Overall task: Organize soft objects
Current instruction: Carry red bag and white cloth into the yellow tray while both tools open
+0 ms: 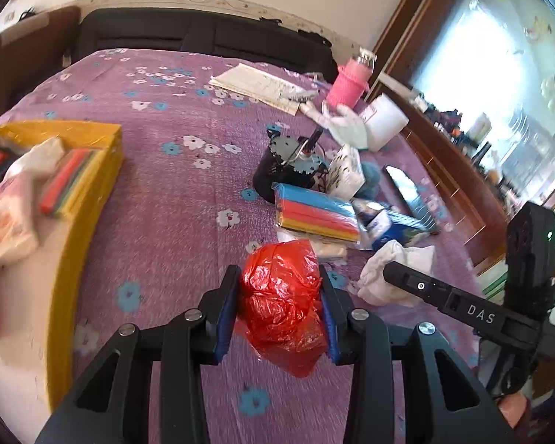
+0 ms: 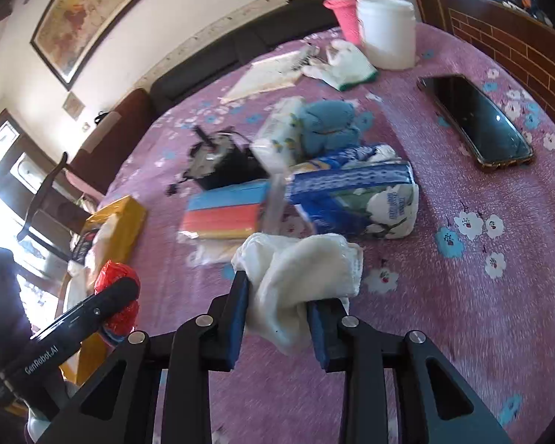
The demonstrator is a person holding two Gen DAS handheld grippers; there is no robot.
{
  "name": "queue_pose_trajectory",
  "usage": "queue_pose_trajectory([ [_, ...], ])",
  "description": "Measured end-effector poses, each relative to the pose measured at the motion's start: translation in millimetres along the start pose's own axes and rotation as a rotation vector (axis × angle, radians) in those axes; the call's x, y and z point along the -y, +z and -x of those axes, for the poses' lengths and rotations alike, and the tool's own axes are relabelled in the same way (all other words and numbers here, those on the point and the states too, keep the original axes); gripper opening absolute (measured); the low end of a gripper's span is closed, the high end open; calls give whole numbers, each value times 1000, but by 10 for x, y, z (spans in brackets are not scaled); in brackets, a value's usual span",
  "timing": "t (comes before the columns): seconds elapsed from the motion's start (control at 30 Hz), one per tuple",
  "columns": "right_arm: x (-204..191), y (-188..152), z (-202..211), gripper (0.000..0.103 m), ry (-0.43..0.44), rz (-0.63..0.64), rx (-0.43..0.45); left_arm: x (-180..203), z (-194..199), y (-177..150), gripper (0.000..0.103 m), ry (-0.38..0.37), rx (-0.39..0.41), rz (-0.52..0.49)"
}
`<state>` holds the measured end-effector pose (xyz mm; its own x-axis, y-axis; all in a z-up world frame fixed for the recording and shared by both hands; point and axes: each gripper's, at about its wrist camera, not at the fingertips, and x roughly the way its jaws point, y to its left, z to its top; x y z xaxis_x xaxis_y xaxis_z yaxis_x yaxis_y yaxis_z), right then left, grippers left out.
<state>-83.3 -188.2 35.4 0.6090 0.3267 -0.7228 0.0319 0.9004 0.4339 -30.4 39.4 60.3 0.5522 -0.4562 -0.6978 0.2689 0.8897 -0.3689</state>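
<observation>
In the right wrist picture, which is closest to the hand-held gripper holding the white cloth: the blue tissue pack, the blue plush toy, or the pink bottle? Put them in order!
From the right hand-held gripper, shut on the white cloth:
1. Blue tissue pack, just beyond the cloth, slightly right.
2. Blue plush toy, behind the pack, mid-bed.
3. Pink bottle, at the far edge, beside the white tub.

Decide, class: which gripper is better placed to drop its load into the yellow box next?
Left. The left gripper holds the red plastic bag closer to the yellow box; the right gripper, clamping the white cloth, sits farther away.
</observation>
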Motion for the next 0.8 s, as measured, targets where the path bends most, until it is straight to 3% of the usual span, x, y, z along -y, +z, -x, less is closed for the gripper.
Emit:
queue_pose_trajectory([
  [0.27,-437,-103,412,32,64,95,47,-386,761,-192,38,-2,112,96],
  [0.43,-865,-207,494,32,102,189,38,-997,1319,-365,38,159,185,148],
  [0.53,-1126,-272,444,32,127,239,17,-1454,1520,-465,38,250,182,229],
  [0.67,-1504,-366,295,32,161,298,-20,-1900,1606,-516,38,340,163,286],
  [0.8,-1924,-463,80,32,181,367,-68,-2199,1536,-482,38,369,136,305],
])
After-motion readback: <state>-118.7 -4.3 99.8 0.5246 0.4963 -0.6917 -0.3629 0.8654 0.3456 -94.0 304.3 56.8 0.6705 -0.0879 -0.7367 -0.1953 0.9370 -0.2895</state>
